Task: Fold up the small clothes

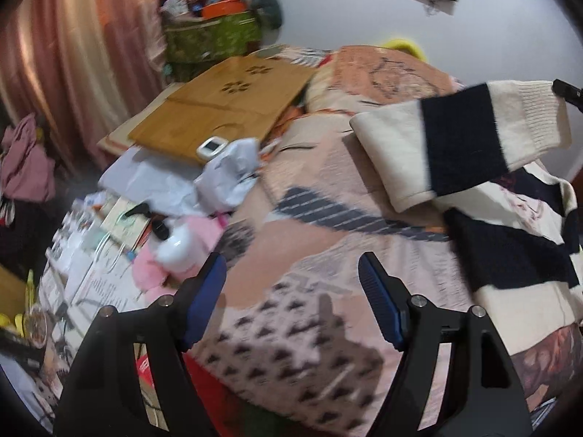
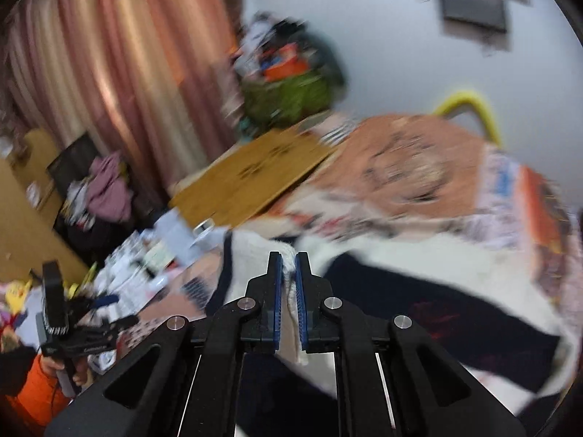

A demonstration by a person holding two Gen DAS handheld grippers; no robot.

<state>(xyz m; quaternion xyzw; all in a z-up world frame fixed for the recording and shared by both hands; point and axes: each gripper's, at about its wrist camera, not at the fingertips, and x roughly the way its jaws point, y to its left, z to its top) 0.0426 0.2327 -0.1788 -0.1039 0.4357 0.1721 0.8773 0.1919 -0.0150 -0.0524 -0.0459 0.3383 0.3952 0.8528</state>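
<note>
Patterned bedspread (image 1: 328,240), wooden board (image 1: 226,109), pink curtains (image 1: 73,47), white wall (image 1: 346,3)

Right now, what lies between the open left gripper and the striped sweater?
Only bare patterned bedspread, per the left wrist view. The left gripper hangs open, left of the sweater, whose cuff the right gripper pinches.

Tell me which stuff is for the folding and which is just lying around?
For folding: striped sweater, its sleeve pinched by the right gripper, the open left gripper.

Lying around: wooden board, pink plush toy, white plastic bag, green box.
</note>
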